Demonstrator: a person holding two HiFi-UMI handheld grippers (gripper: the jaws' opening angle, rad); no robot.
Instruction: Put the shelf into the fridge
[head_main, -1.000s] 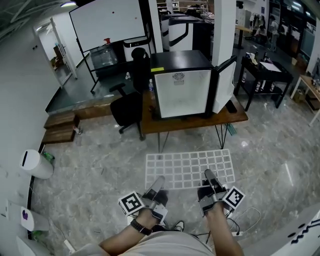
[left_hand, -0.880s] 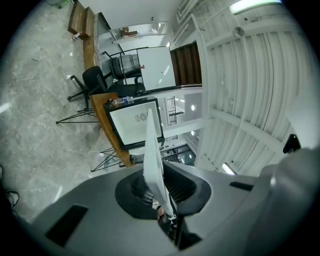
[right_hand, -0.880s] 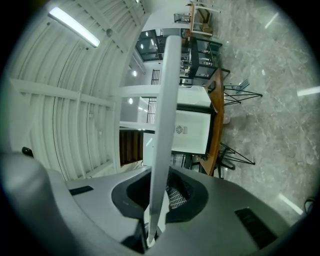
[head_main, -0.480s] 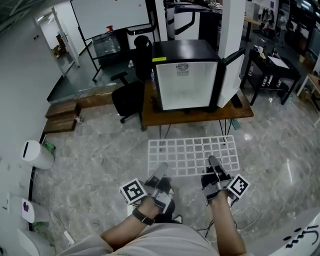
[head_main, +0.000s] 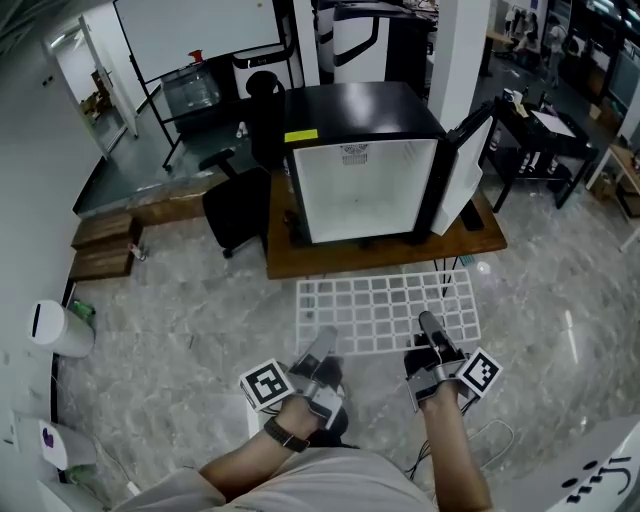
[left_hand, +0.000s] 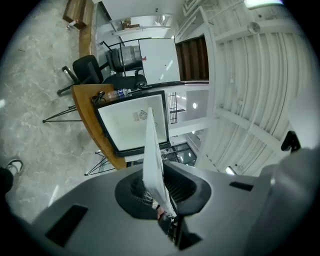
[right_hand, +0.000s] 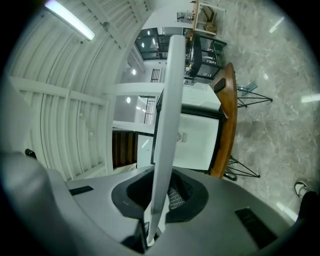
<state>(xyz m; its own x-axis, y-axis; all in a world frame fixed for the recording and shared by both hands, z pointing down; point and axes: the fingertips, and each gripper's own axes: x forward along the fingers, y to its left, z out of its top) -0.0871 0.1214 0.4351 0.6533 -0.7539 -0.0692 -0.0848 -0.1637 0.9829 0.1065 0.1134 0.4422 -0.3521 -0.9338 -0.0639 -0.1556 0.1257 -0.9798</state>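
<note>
"Why is the door (head_main: 462, 165) of the fridge (head_main: 360, 170) swung open?"

"So the shelf (head_main: 385, 312) can go in. The white wire shelf is in front of the fridge, lower down and well apart from it."

"Why two grippers?"

"The shelf is wide. The left gripper (head_main: 324, 345) and the right gripper (head_main: 430, 328) each pinch tight on the shelf edge farthest from the fridge. That keeps it flat, maybe to slide in. I can't see any rails inside."
</note>
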